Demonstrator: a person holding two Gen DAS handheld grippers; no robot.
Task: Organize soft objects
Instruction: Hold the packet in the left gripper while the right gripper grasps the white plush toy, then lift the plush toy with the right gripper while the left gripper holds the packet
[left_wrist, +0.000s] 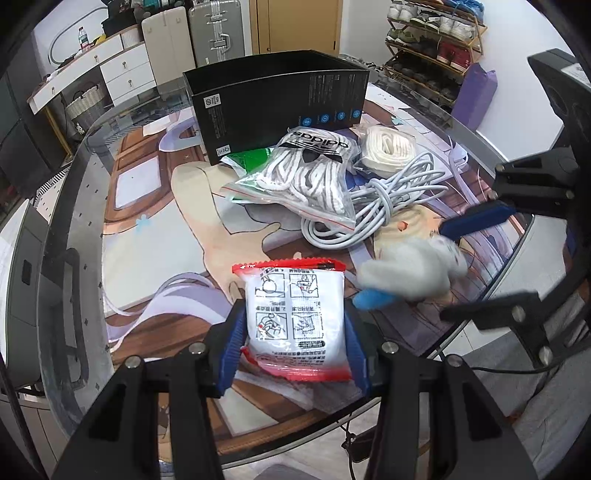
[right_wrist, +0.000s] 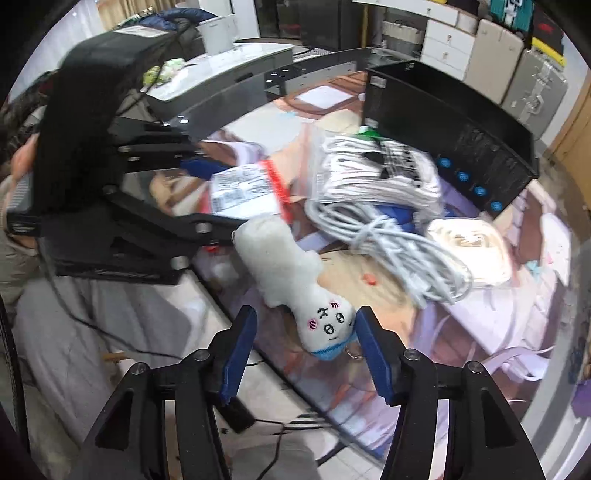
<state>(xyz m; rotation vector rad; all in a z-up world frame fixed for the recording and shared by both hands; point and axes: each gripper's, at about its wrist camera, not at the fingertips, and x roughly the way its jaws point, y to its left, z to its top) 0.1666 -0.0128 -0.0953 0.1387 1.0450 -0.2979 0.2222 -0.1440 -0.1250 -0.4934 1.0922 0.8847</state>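
Glass tabletop (left_wrist: 85, 206) over a printed cartoon mat (left_wrist: 166, 236) in tan, brown and lilac; the rim curves through the left of the left wrist view.

Room, left wrist view, left to right: white drawer unit (left_wrist: 122, 70) upper left, two hard suitcases (left_wrist: 216, 31) at top centre, wooden door, shoe rack (left_wrist: 432, 44) upper right.

On the surface, same view: open black box (left_wrist: 280, 107) standing at upper centre; just in front of it a zip bag of striped laces (left_wrist: 314, 177); to its right a bagged coil of cream cord (left_wrist: 384, 149); a grey cable bundle (left_wrist: 376, 210) touches both bags.

Left gripper (left_wrist: 295, 328), bottom centre: blue pads pinch the sides of a white packet with red edges (left_wrist: 295, 306), printed with instruction pictures. Whether the packet is resting on the mat or raised off it cannot be told.

Right gripper (left_wrist: 413, 269) enters at the right edge, blurred, a white plush toy (left_wrist: 410, 273) between its blue fingers.

Right wrist view adds: the toy (right_wrist: 295, 280) has a stitched face with pink cheek marks, a blue end and a small metal clasp. It lies between the spread jaws of the right gripper (right_wrist: 304, 347). Its head is against the right pad; the left pad stands clear of it. The left gripper (right_wrist: 207, 195) appears from the side at mid left, holding the packet (right_wrist: 243, 188). Floor and a dark cable show at lower left. Upper left holds a white counter (right_wrist: 236, 70).
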